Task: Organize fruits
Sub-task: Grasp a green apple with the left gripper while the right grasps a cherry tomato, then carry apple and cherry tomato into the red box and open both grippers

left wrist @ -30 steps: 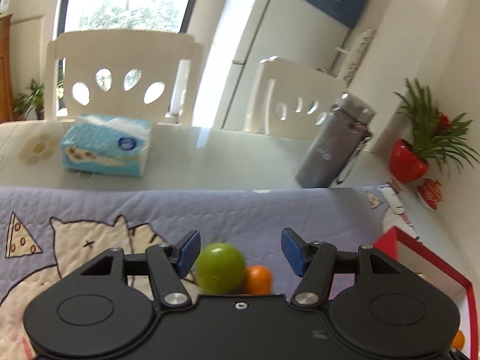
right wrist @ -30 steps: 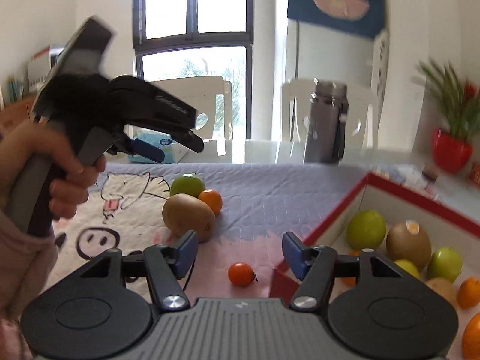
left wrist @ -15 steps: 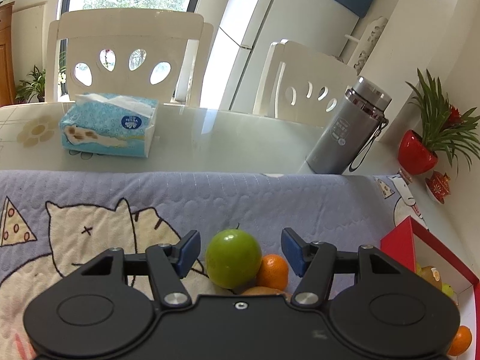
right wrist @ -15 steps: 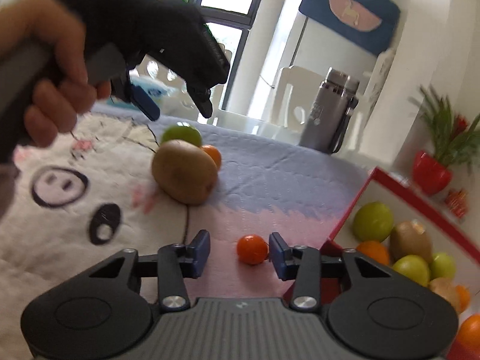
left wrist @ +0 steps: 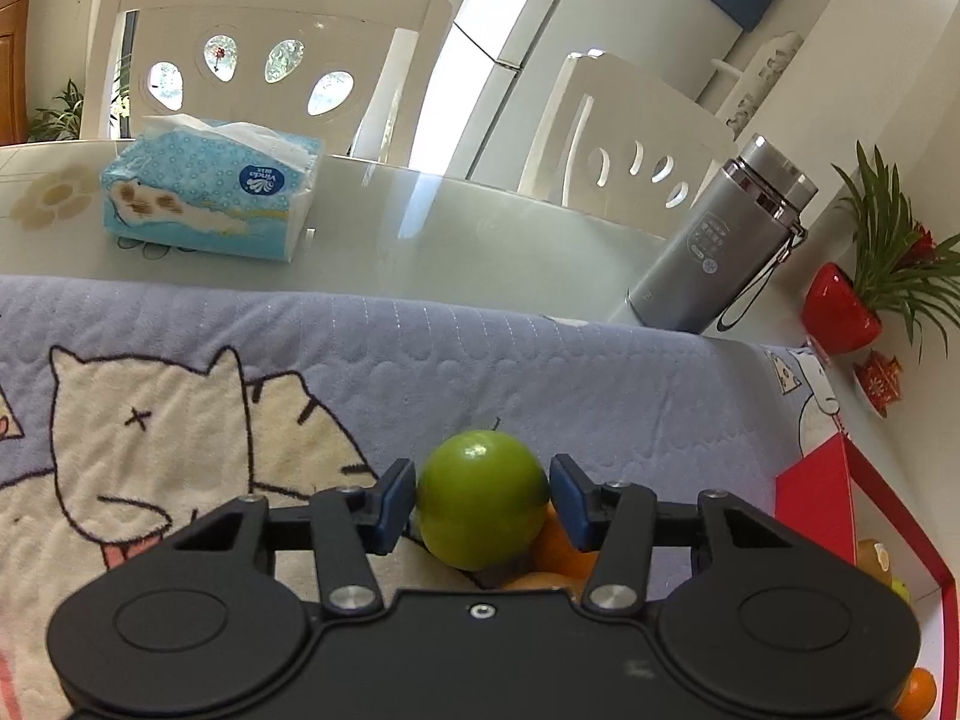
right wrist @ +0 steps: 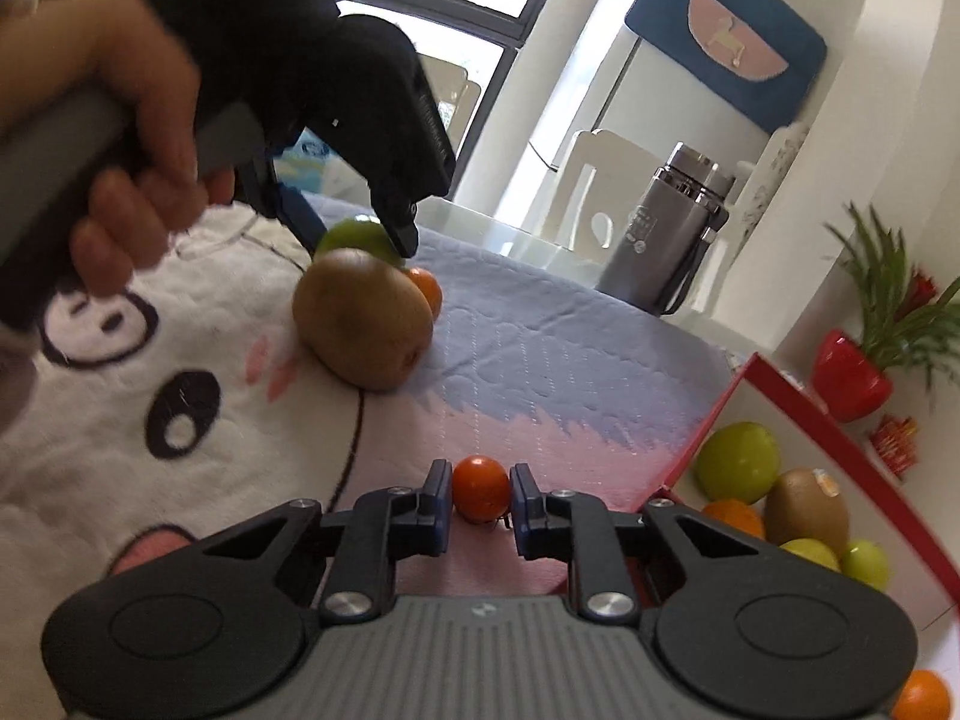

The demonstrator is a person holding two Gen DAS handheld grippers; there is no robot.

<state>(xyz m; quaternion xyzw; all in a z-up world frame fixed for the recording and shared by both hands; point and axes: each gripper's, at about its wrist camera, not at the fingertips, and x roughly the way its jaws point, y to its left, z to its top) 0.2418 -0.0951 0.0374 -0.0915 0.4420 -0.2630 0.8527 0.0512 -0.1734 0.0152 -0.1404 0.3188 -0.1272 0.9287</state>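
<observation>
My left gripper [left wrist: 483, 498] has its blue pads against both sides of a green apple [left wrist: 483, 498] on the cartoon blanket [left wrist: 420, 360]; a small orange [left wrist: 564, 546] lies just behind it. In the right wrist view the left gripper [right wrist: 354, 228] is over that apple [right wrist: 351, 237], beside a brown kiwi [right wrist: 363, 321] and the orange [right wrist: 426, 291]. My right gripper [right wrist: 480, 498] is shut on a small red tomato [right wrist: 480, 495] on the blanket. The red-edged box [right wrist: 798, 414] at right holds several fruits.
A blue tissue pack [left wrist: 210, 198], a grey flask [left wrist: 714, 246] and a red plant pot [left wrist: 840, 312] stand on the glass table [left wrist: 450, 240] beyond the blanket. Two white chairs [left wrist: 264, 54] stand behind the table. The box's red wall [left wrist: 816, 498] is close at right.
Both grippers moved forward and down onto their fruit. The left jaws closed on the green apple; the right jaws closed on the small tomato.
</observation>
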